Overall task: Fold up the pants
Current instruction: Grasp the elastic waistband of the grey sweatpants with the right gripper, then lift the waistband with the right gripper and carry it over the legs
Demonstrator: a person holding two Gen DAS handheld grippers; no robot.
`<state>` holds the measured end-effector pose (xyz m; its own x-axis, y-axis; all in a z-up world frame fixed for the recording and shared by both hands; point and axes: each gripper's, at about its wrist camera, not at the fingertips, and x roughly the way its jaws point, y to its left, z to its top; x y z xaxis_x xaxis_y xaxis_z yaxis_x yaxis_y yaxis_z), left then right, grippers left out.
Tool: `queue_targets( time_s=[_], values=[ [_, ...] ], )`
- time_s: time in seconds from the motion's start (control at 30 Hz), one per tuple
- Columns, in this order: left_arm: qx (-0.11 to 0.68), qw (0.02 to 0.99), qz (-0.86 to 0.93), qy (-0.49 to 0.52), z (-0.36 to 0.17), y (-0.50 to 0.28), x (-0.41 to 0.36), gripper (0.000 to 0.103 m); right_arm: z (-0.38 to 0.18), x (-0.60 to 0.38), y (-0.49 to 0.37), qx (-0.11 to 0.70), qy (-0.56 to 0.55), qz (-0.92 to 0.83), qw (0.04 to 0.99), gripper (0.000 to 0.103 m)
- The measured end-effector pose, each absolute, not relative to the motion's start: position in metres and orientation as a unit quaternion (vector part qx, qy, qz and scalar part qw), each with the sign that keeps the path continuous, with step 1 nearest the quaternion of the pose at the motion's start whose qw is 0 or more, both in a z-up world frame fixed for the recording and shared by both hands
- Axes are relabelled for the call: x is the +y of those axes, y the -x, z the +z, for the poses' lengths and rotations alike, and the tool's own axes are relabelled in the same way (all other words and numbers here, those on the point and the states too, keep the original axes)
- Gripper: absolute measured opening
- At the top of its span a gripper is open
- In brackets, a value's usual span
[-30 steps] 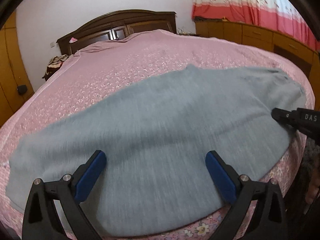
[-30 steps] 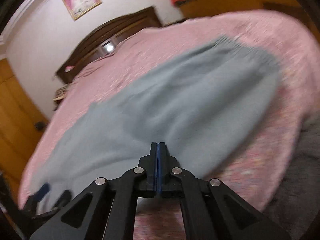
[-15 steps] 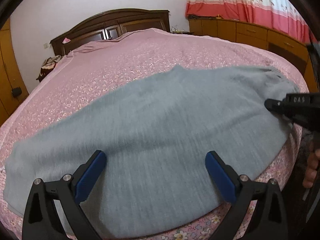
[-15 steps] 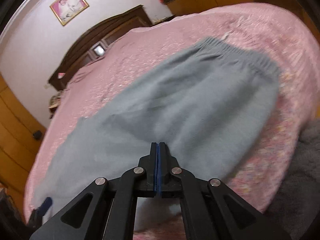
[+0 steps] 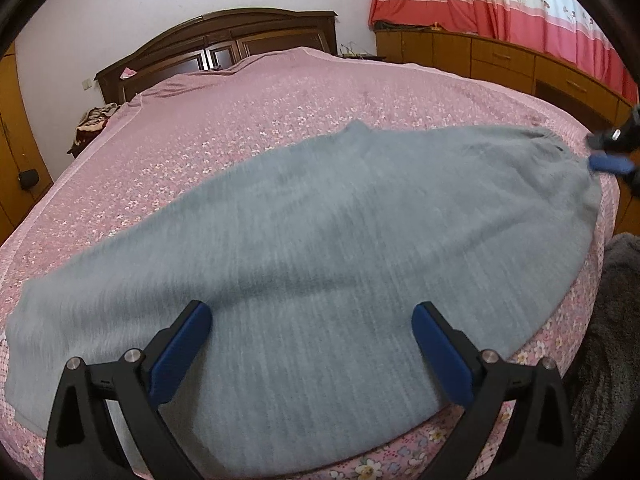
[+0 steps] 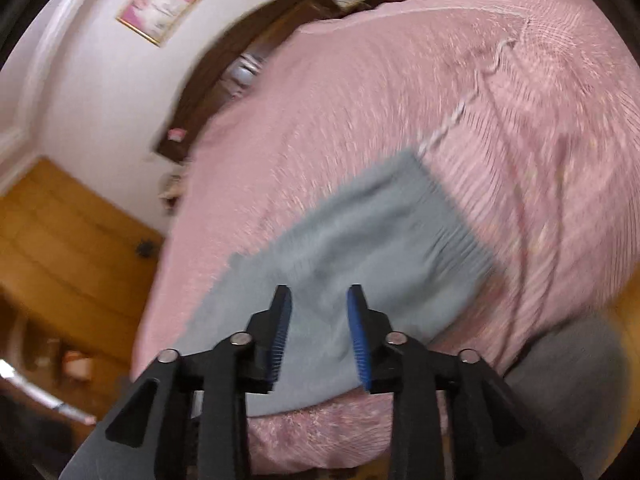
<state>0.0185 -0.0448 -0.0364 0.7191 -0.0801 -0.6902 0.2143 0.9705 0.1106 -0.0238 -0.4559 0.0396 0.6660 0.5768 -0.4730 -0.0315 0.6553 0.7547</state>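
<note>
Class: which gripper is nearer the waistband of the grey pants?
Right. The right gripper, jaws opening, hovers by the waistband; the left gripper hovers over the mid-leg of the pants.

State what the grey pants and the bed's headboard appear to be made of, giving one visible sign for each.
Grey pants: probably soft knit fabric, matte; it lies limp with a gathered waistband.
Headboard: likely dark varnished wood; its panels show a slight sheen.

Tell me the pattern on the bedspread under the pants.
Pink bedspread with small white flowers, clearest in the left wrist view.
</note>
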Motion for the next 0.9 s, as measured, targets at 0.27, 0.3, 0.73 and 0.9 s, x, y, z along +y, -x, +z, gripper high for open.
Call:
queue_targets(
  time_s=[0.27, 0.3, 0.73, 0.9],
  values=[
    [0.359, 0.926, -0.075, -0.082, -0.042, -0.014, -0.041, 0.103, -0.022, -0.505, 0.006, 0.387, -0.475, 0.228, 0.757, 0.061],
    [0.360, 0.926, -0.075, -0.083, -0.041, -0.014, -0.041, 0.103, -0.027, -0.501, 0.002, 0.397, -0.473, 0.224, 0.754, 0.061],
    [0.368, 0.923, -0.077, -0.084, -0.039, -0.019, -0.046, 0.103, -0.050, -0.494, -0.050, 0.441, -0.436, 0.213, 0.755, 0.064],
    [0.366, 0.924, -0.075, -0.085, -0.041, -0.020, -0.045, 0.103, -0.049, -0.486, -0.067, 0.460, -0.415, 0.213, 0.755, 0.044]
  ],
)
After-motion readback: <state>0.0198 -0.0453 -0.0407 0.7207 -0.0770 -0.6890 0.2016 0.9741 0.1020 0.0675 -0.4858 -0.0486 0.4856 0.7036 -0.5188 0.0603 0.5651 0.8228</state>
